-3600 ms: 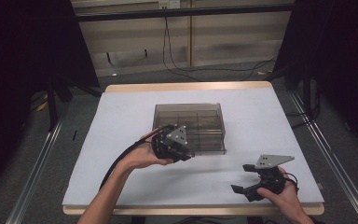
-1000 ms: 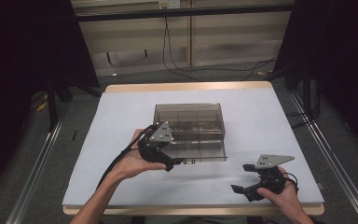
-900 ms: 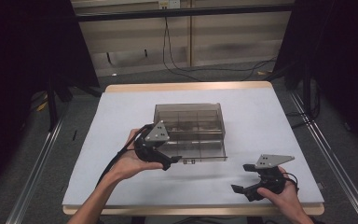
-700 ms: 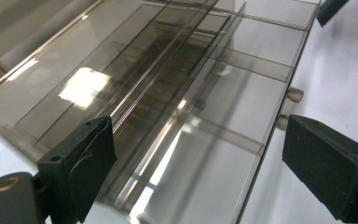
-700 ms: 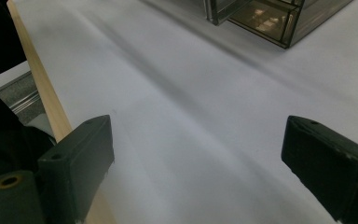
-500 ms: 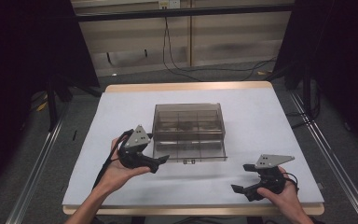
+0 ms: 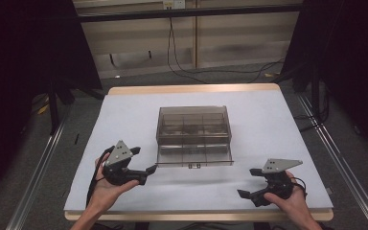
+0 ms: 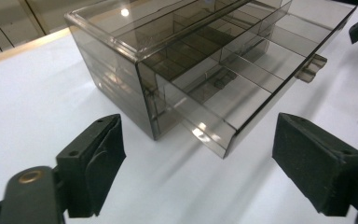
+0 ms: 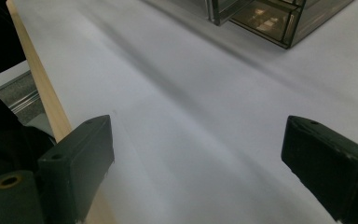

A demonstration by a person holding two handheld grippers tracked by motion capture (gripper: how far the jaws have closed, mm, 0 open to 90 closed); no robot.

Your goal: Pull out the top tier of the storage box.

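Just beside open drawer point(image 7: 194, 154), left tool point(image 7: 141, 162)

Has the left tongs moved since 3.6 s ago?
Yes. The left tongs pulled back left and toward the person, away from the drawer box, now off its pulled-out drawer's left corner.

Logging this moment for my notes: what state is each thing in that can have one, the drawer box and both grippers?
Drawer box: upright on the table, clear smoky plastic.
Bottom drawer: pulled out toward the person, its compartments look empty.
Left gripper: open, holding nothing, just off the drawer's left corner.
Right gripper: open, holding nothing, near the table's front edge.
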